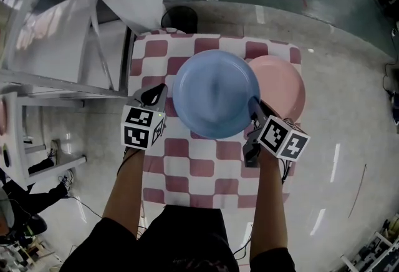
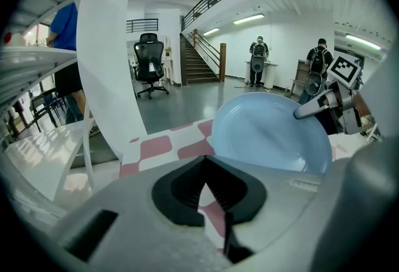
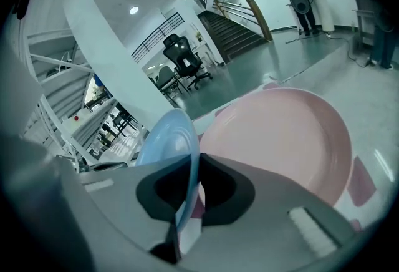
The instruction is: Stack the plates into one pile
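Head view: we see the blue plate (image 1: 215, 93) raised over the surface (image 1: 199, 168), its right edge covering part of the pink plate (image 1: 283, 87). The right gripper (image 1: 254, 107) has its jaws clamped on the blue plate's near-right rim; the right gripper view shows that rim running between them. The left gripper (image 1: 159, 95) sits just beside the blue plate's left edge, jaws closed together on nothing; we can't tell if it touches the rim. The pink plate lies flat at the far right of the surface, on a red-and-white checked cloth (image 1: 187, 193). Around it we note a pale glossy floor (image 1: 349, 140), a white rack (image 1: 37, 77) at left, and a black round object (image 1: 179, 17) past the far edge. The left gripper view adds a staircase (image 2: 199, 65), an office chair (image 2: 149, 65) and people (image 2: 259, 62) standing far off.
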`<control>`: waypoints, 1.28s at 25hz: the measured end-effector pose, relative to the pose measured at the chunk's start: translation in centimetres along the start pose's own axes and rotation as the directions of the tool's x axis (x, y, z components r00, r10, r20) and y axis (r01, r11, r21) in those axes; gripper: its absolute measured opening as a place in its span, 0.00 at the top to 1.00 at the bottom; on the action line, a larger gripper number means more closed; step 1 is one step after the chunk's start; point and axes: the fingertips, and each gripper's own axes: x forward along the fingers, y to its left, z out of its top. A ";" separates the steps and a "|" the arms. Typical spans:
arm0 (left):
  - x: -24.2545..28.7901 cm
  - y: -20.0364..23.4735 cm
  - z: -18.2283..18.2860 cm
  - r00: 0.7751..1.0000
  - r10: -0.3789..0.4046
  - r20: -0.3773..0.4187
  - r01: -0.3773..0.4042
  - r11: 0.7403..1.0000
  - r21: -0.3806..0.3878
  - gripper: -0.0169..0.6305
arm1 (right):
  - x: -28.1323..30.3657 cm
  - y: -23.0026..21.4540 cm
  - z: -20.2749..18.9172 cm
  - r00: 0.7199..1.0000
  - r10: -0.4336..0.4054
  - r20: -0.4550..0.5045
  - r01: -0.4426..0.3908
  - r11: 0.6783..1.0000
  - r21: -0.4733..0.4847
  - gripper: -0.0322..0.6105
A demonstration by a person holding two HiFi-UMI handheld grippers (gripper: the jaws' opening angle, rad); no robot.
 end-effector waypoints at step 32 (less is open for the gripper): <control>7.9 -13.8 6.6 0.975 -0.220 -0.026 0.221 0.962 0.160 0.98 | -11.3 -15.8 5.1 0.948 -0.248 0.198 0.193 0.946 0.259 0.89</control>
